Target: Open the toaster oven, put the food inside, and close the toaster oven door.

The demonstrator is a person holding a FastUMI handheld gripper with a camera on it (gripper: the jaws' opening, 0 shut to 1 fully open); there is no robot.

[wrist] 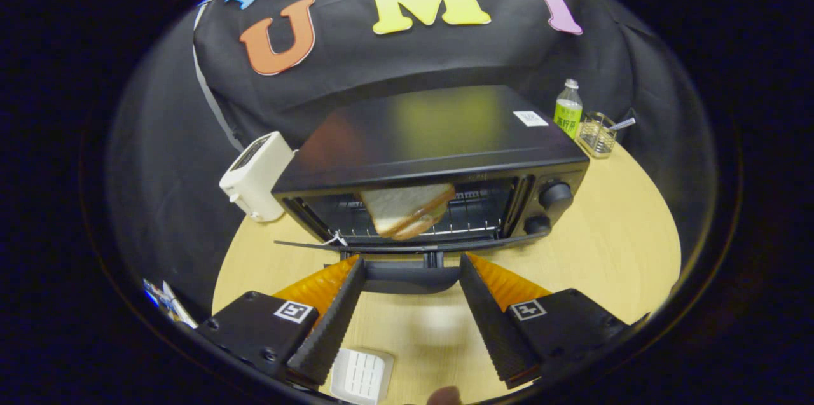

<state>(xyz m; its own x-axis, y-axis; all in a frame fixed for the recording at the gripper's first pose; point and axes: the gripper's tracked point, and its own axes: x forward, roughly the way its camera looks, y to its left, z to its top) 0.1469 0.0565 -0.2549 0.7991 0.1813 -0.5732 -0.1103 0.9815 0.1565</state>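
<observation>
In the gripper view the oven [439, 157] stands on the counter [610, 246] with its door [407, 245] dropped flat and the bread [407, 208] already on the rack inside. The gripper [411, 268] hangs spread and empty, its fingers either side of the door handle [410, 278]. The step is likely closing: get under the handle, lift evenly, and swing the door up until it seats, without nudging the bread. A white toaster [257, 176] stands left of the oven.

A white toaster [256, 176] was parked on the wooden table [610, 246], with a green-labelled bottle [568, 110] and wire basket [596, 136] seen near its back edge.
</observation>
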